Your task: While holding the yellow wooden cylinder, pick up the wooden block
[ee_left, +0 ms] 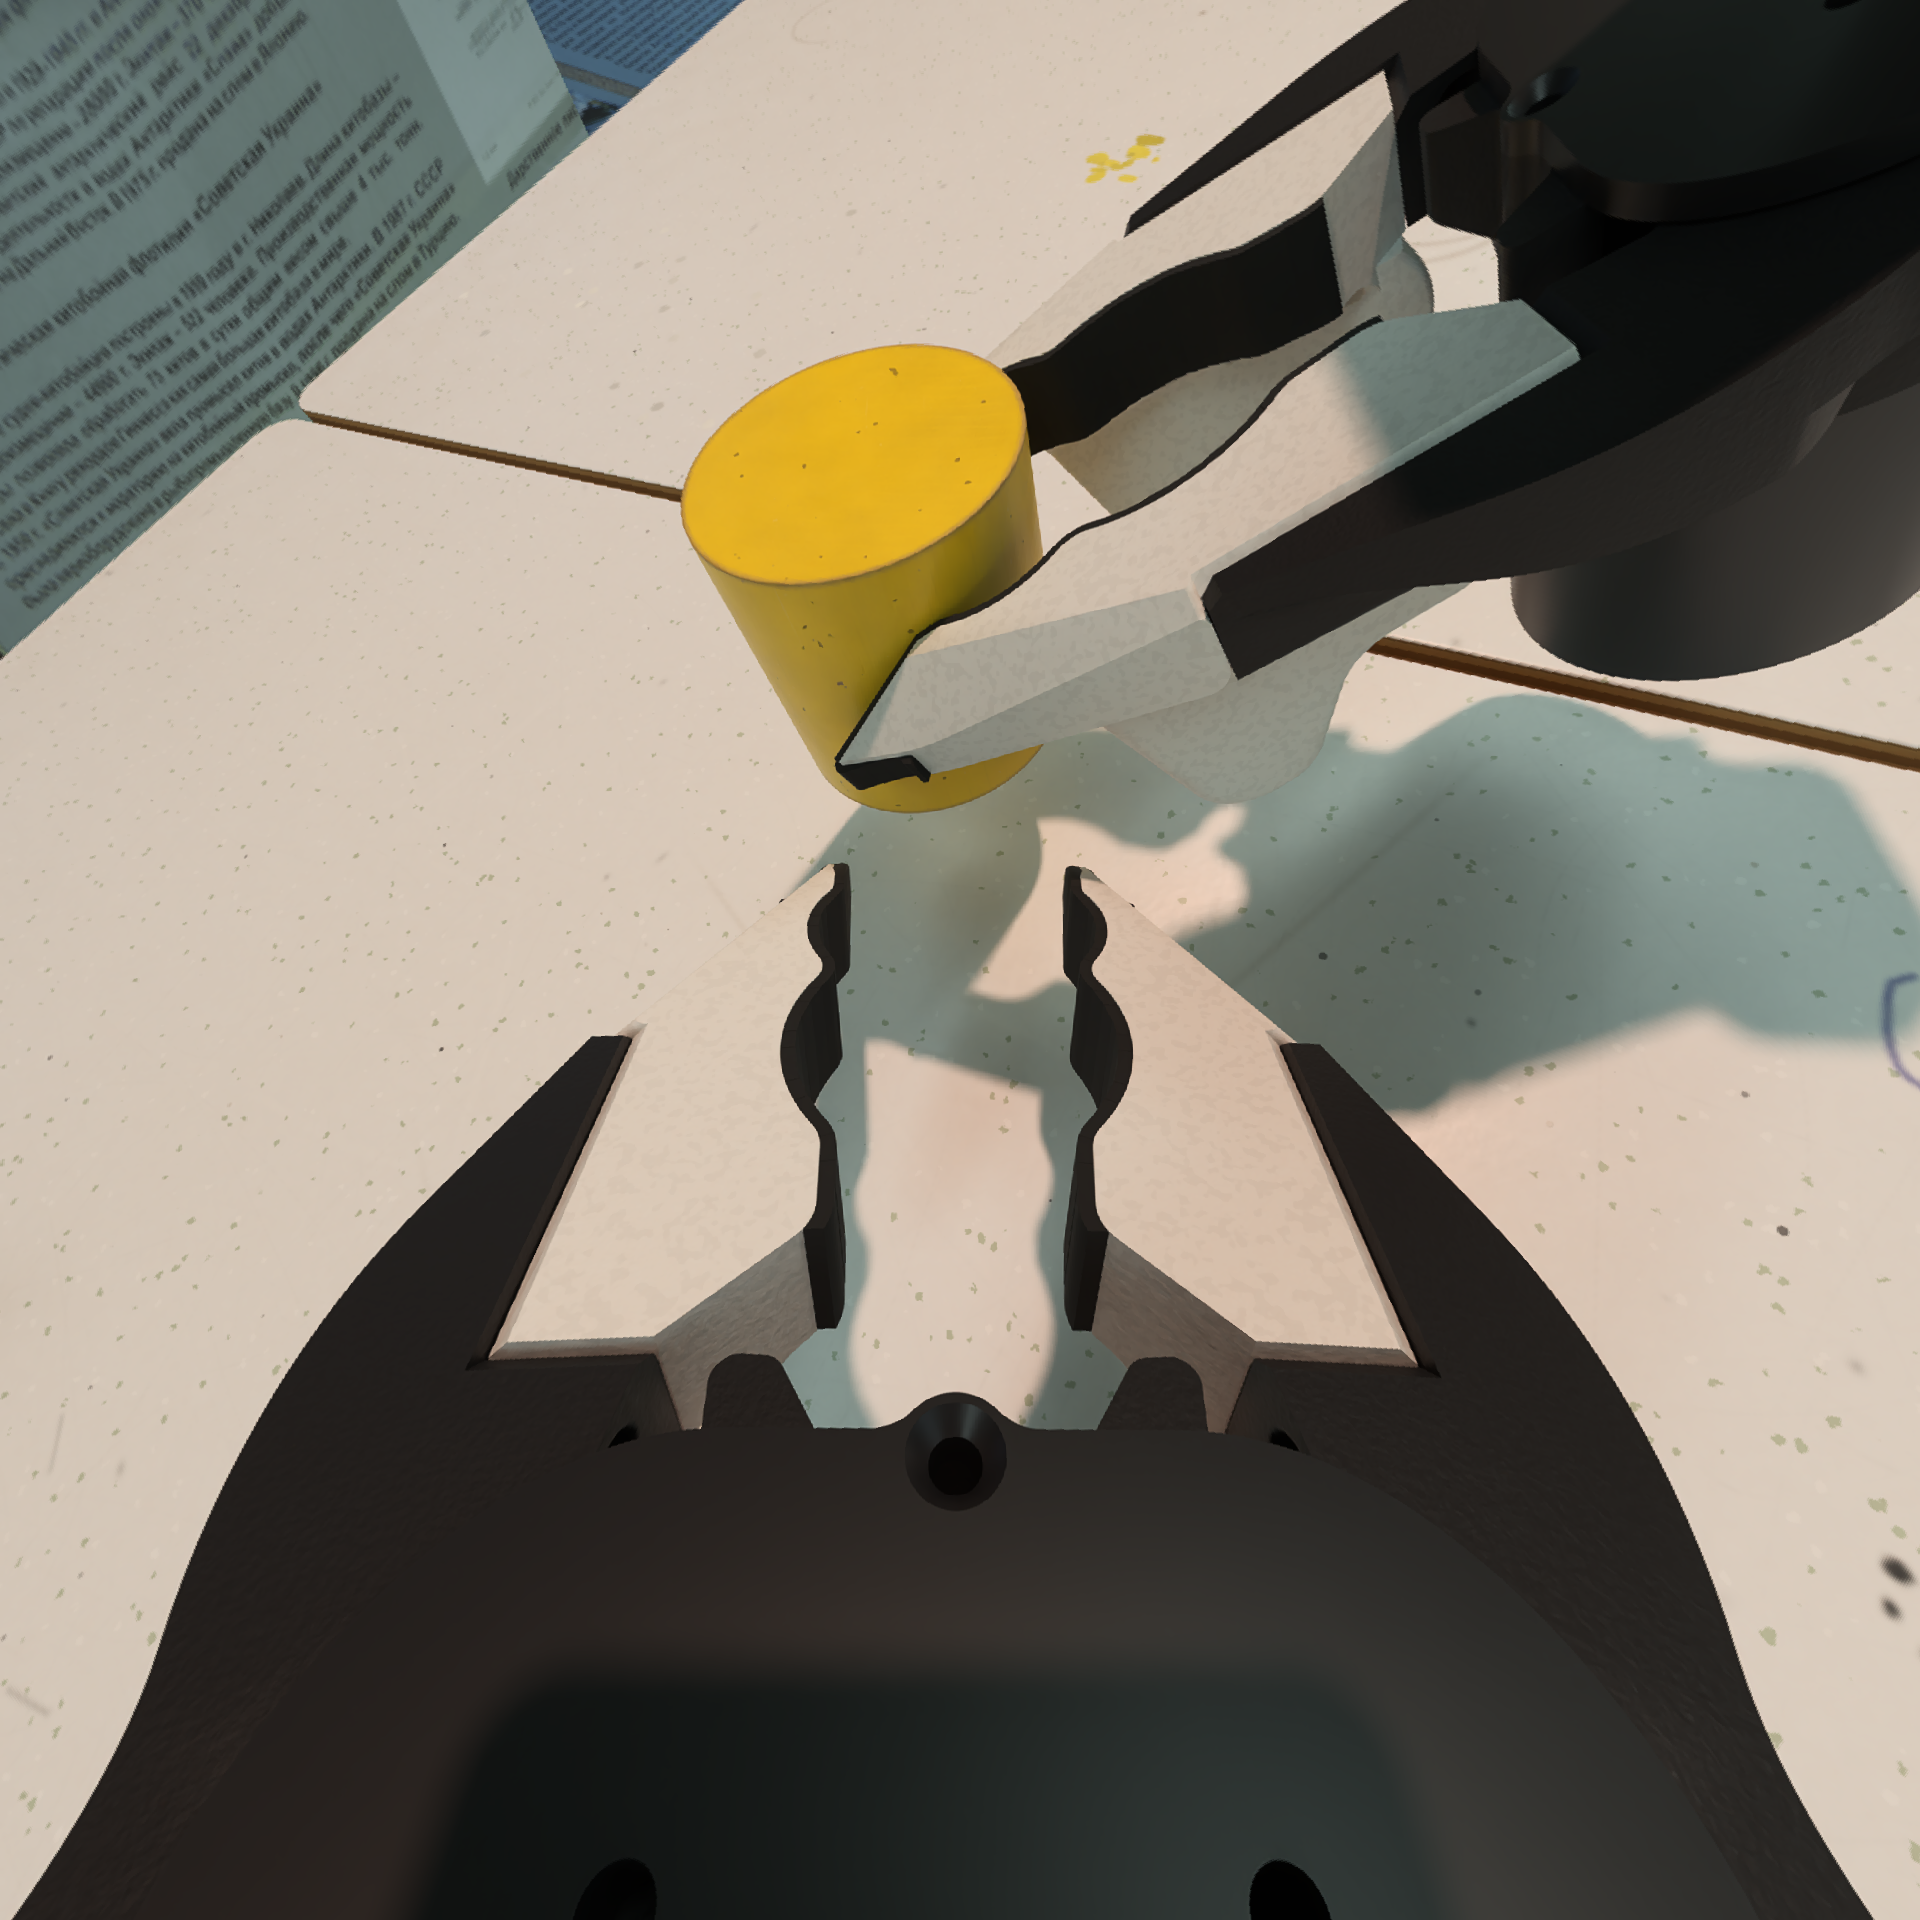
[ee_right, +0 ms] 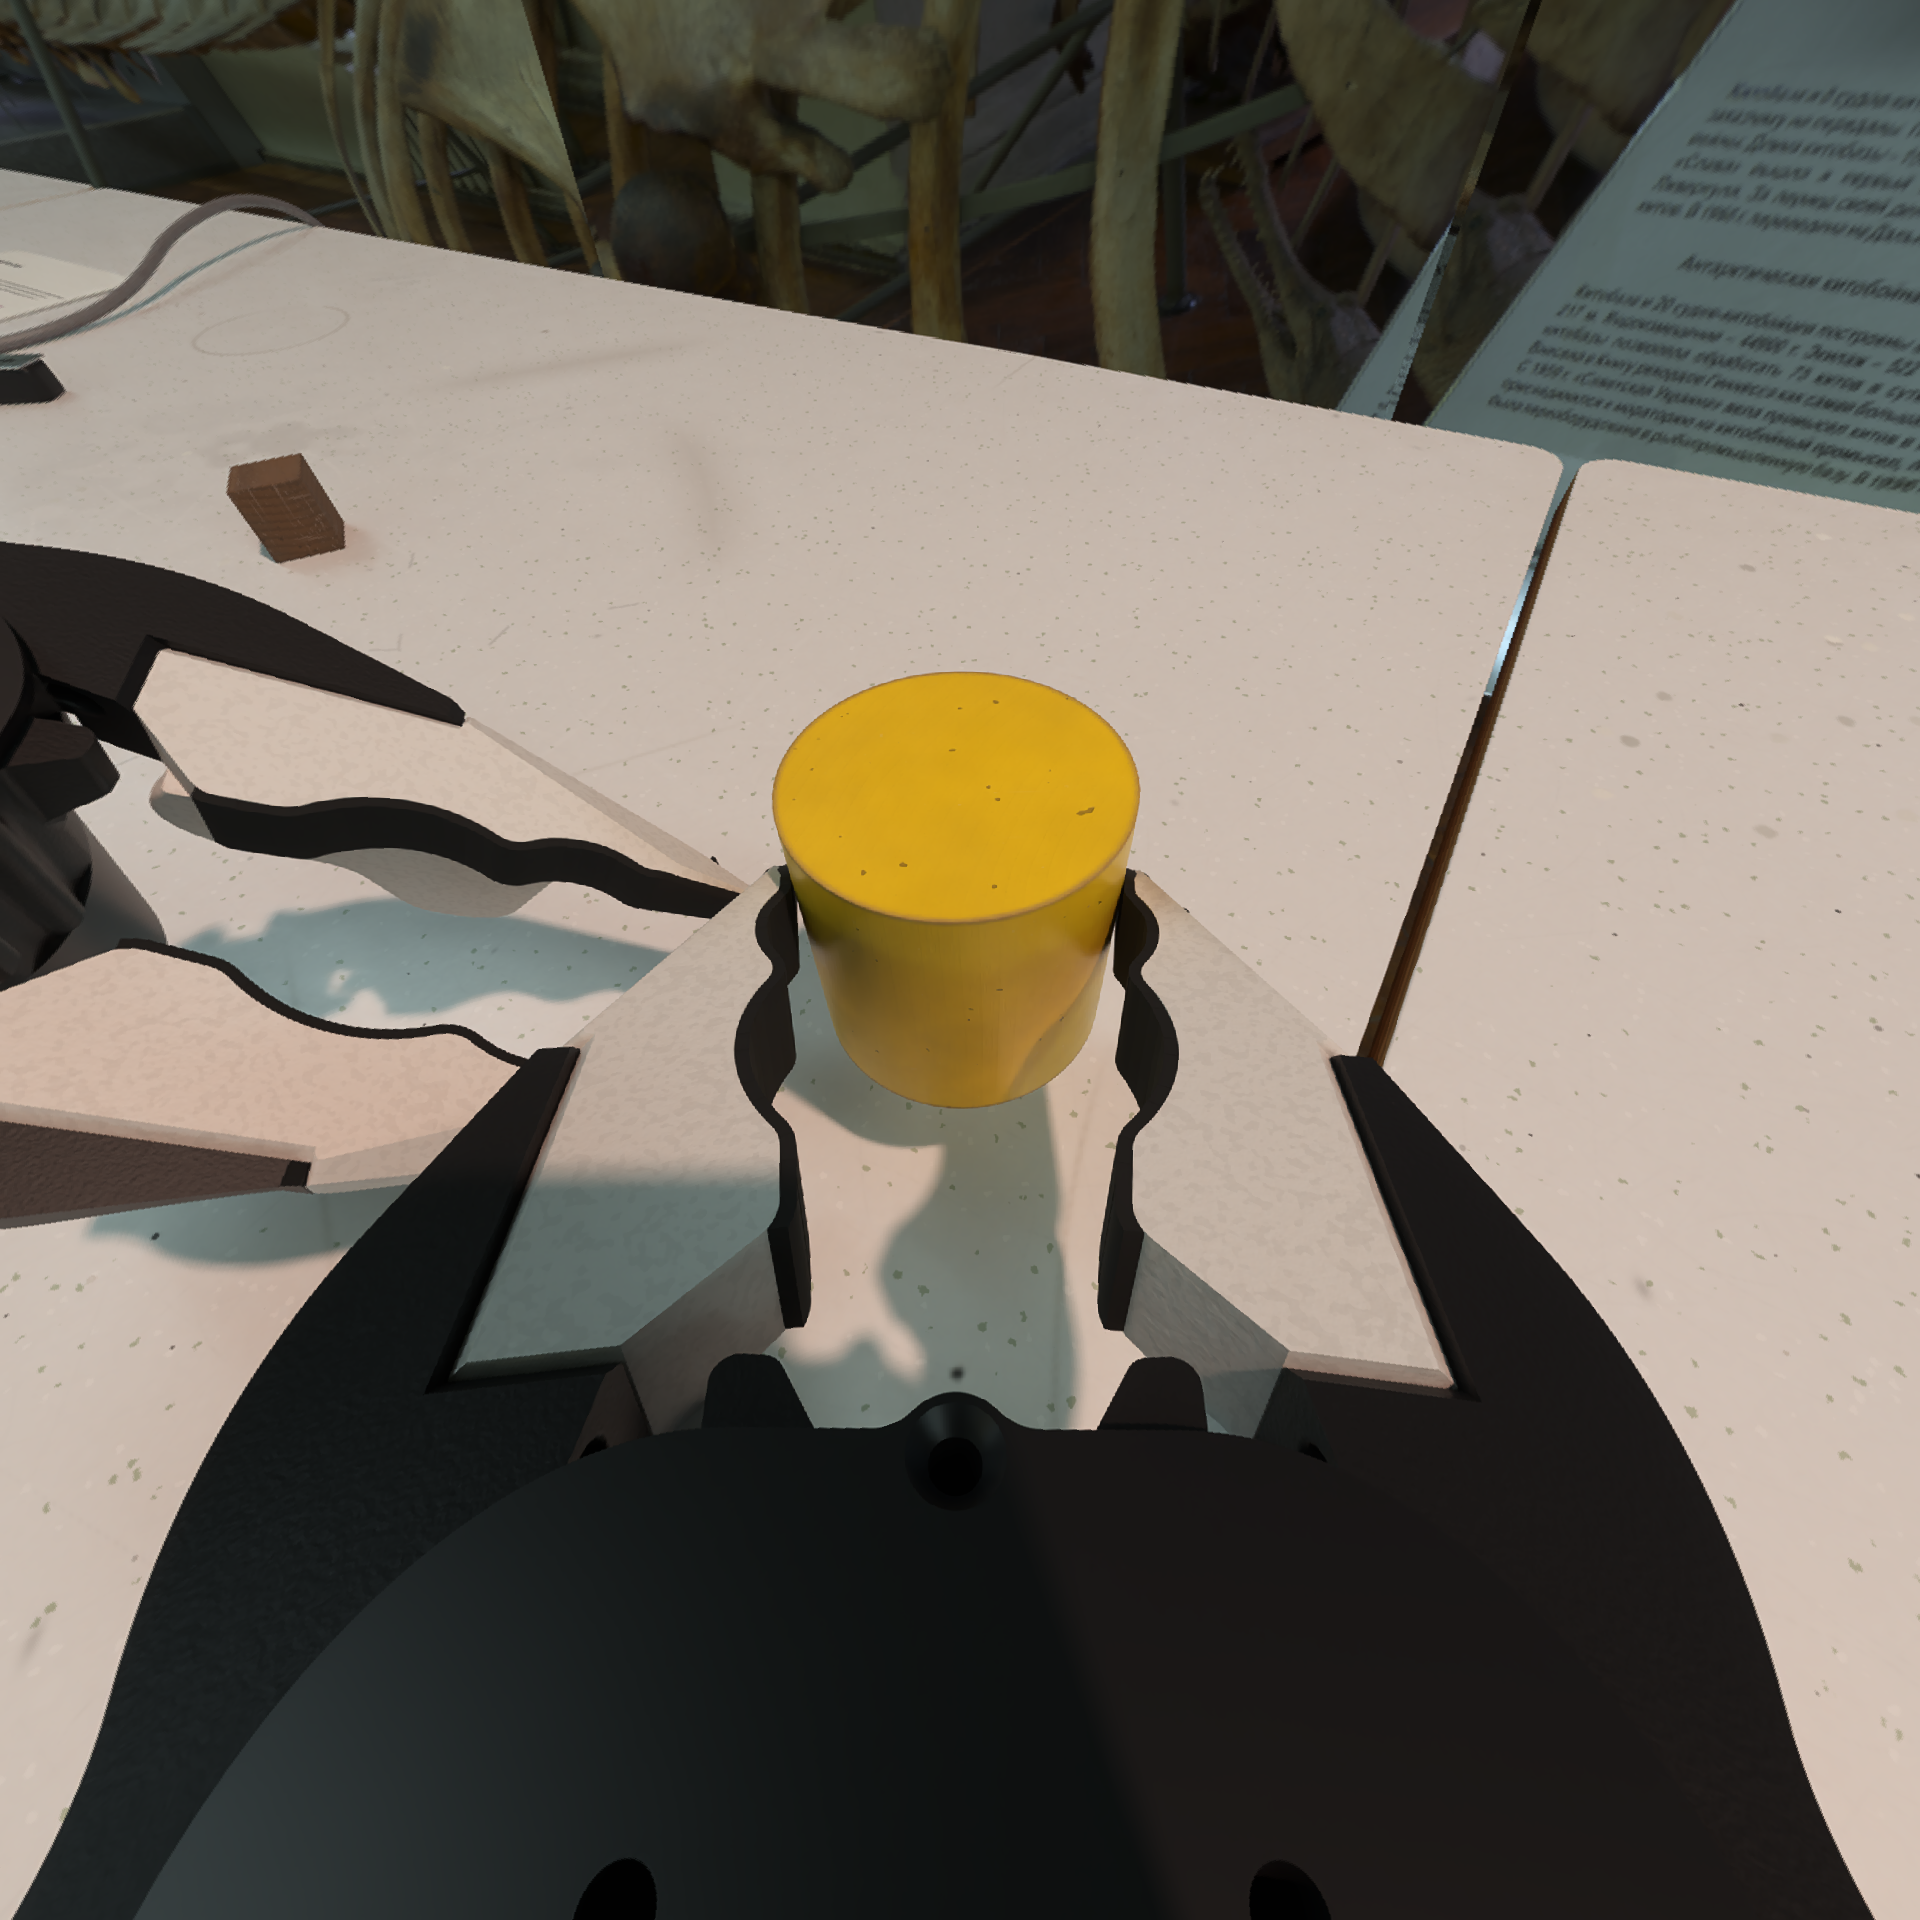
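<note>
Right gripper: the right gripper (ee_right: 956, 894) had its two fingertips pressed against opposite sides of the yellow wooden cylinder (ee_right: 956, 883), grasping it near its upper half.
Cylinder: it stood upright, flat yellow top facing up, its base at or just above the worktop (ee_right: 1039, 499); whether it touched the surface could not be told.
Cylinder from the left wrist view: the yellow wooden cylinder (ee_left: 862, 571) sat ahead of the left gripper's fingertips, with the right gripper (ee_left: 935, 582) reaching in from the upper right, one finger across its near side and the other behind it.
Left gripper: the left gripper (ee_left: 956, 878) was released, its fingers spread with a clear gap and only bare worktop (ee_left: 312, 935) between them.
Left gripper from the right wrist view: the left gripper (ee_right: 623, 977) lay at the left, pointing toward the cylinder, its fingertips near the right gripper's left finger.
Wooden block: the small brown wooden block (ee_right: 286, 509) lay on the worktop at far left, well apart from both grippers and the cylinder, untouched.
Worktop: pale, speckled, split by a dark seam (ee_right: 1455, 769) to the right of the cylinder.
Surroundings: a grey printed panel (ee_right: 1745, 312) stood beyond the far right edge; a cable (ee_right: 135, 270) ran across the far left corner.
</note>
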